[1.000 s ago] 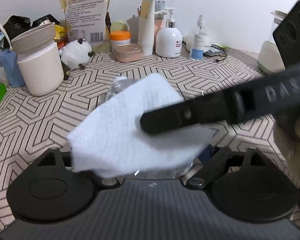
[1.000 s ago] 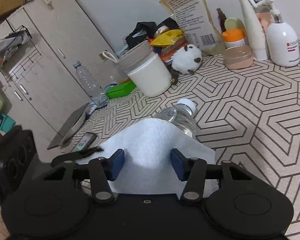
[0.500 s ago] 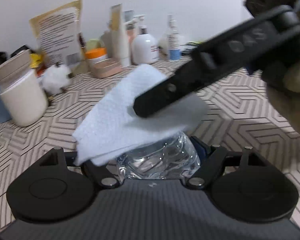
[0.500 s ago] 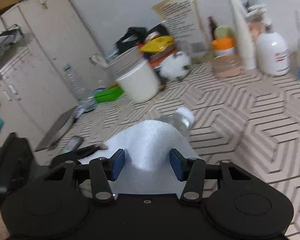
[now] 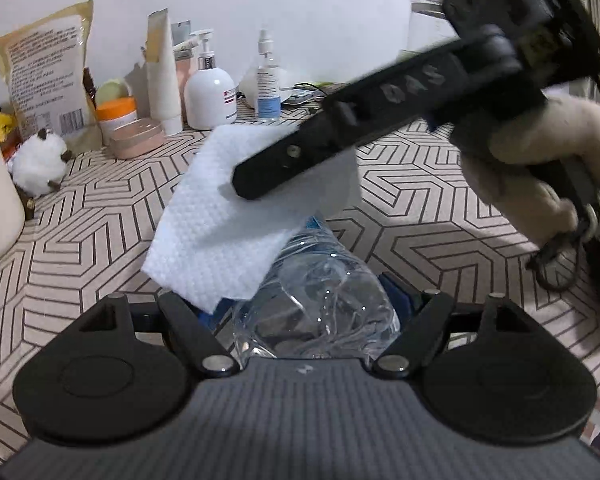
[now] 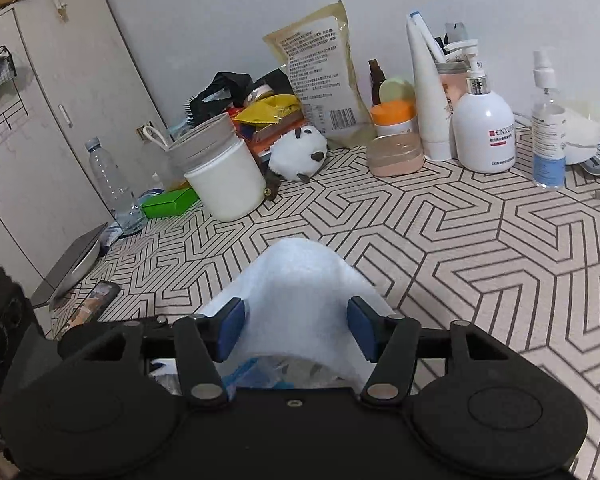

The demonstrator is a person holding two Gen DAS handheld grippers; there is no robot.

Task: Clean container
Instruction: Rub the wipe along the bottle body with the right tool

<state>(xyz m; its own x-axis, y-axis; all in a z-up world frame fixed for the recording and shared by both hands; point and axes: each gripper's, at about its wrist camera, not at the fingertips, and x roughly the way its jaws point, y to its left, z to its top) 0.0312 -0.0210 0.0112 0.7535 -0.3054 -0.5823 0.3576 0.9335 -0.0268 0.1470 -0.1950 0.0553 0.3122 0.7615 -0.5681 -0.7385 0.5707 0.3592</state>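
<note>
Clear crumpled bottle (image 5: 320, 304), white tissue (image 5: 224, 236) draped over.

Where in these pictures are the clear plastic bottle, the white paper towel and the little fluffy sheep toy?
clear plastic bottle (image 5: 320, 312), left wrist view, on its crinkled body.
white paper towel (image 5: 216, 240), left wrist view, on its dimpled middle.
fluffy sheep toy (image 6: 298, 152), right wrist view, on its woolly body.

A lived-in home room. Toiletries crowd the patterned desk (image 6: 480, 248) at twelve o'clock: pump lotion bottle (image 6: 485, 128), spray bottle (image 6: 548, 136), cream jars (image 6: 396, 132). White cupboards (image 6: 60, 92) stand at nine o'clock.
</note>
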